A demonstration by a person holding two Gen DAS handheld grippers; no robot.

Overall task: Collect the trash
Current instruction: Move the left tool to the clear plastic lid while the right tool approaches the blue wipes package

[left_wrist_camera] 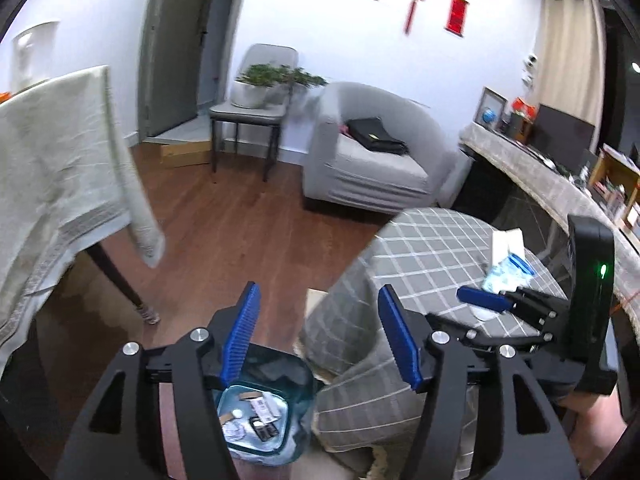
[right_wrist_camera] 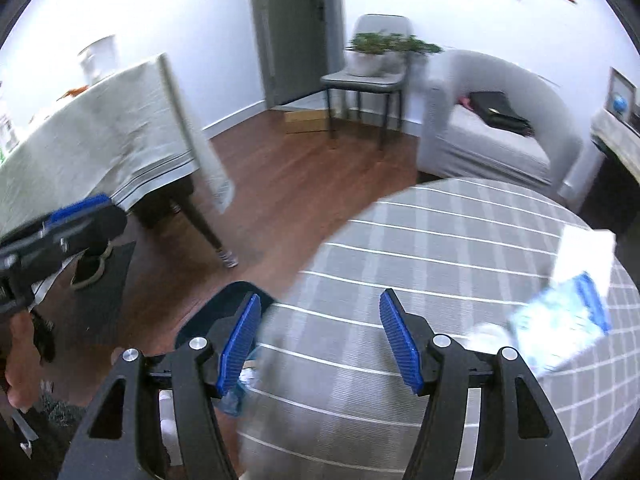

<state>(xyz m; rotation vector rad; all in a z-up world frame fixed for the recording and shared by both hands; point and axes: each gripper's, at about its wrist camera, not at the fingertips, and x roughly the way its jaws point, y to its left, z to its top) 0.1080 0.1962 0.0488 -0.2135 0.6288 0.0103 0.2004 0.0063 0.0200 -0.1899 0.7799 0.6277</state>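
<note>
Both tongs stand apart, gripping nothing: the left gripper over the bin beside the table's near edge, the right gripper above the tabletop. Wrappers lie at its far right edge; bare floor opens leftward

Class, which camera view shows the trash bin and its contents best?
The left wrist view: the bag-lined trash bin sits below the left claw, its inside visible with discarded bits. The right wrist view shows only its dark rim behind a finger, contents hidden.

bins: 1 | tables: 2 | armchairs: 1 | chairs: 1
</note>
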